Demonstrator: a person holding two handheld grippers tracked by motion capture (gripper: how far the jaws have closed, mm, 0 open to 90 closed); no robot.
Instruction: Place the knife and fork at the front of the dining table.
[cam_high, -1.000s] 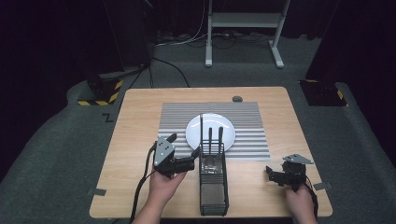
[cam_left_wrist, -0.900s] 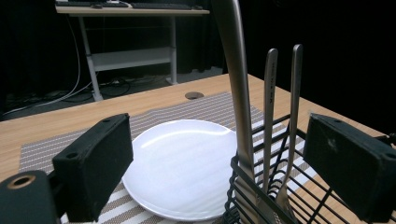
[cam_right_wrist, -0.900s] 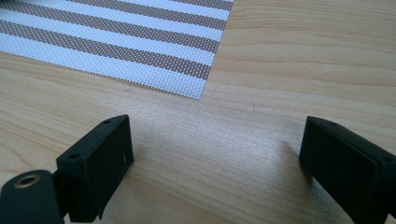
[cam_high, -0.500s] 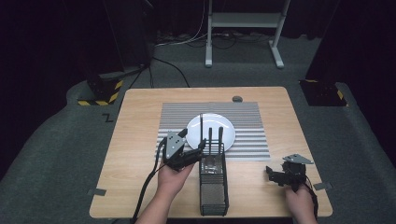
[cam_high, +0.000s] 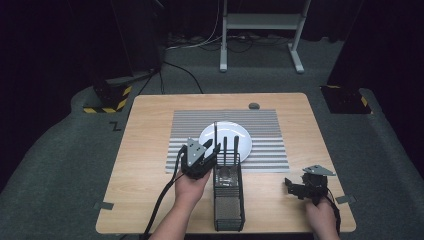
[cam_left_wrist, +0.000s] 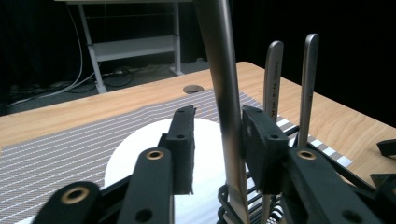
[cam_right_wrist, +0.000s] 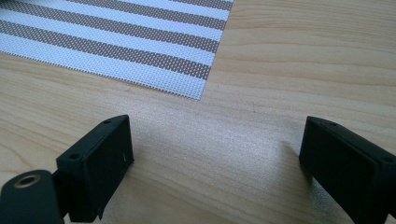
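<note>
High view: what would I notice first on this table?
Probably the left hand-held gripper, open around a tall metal handle standing in the black wire caddy near the table's front edge. Just behind sits a white plate on a striped mat. The right hand-held gripper rests open at the front right.

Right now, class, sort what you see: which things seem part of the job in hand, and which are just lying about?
Likely in the job:
- left claw, open around the tallest utensil handle
- two shorter handles
- black wire caddy
- white plate
- striped mat

Lying about:
- right claw, open over bare table
- small dark object at the far edge
</note>
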